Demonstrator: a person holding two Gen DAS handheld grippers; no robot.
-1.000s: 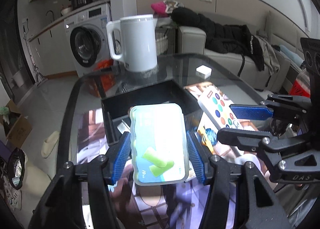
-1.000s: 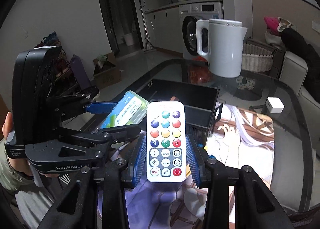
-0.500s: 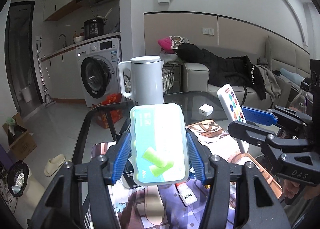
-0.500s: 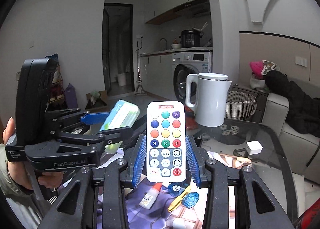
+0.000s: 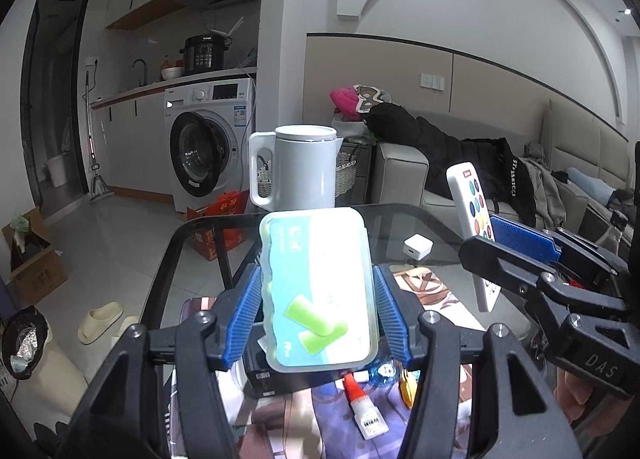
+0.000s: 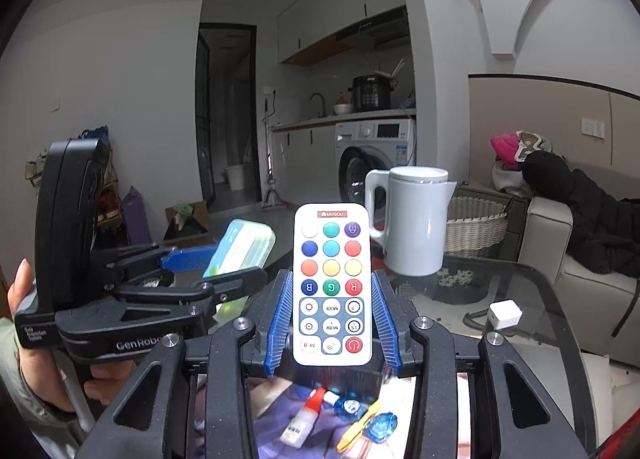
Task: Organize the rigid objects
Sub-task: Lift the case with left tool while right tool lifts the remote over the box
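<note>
My left gripper [image 5: 316, 299] is shut on a translucent plastic box with a blue-green label [image 5: 318, 287], held above the glass table. It also shows in the right wrist view [image 6: 240, 247]. My right gripper [image 6: 332, 299] is shut on a white remote with coloured buttons [image 6: 331, 283], held upright beside the left one. The remote also shows in the left wrist view [image 5: 474, 231]. A black tray [image 5: 276, 375] lies below, mostly hidden behind the box.
A white kettle [image 5: 296, 167] stands at the table's far edge. A small white cube [image 5: 418, 246] lies on the glass table [image 5: 400, 219]. A glue bottle [image 6: 304, 419], blue trinkets [image 6: 380, 425] and a yellow clip [image 6: 358, 425] lie on the printed mat below. A sofa stands to the right.
Both grippers have tilted and risen, each holding its object. The black tray and mat dropped to the bottom of view; the room fills the frames.
</note>
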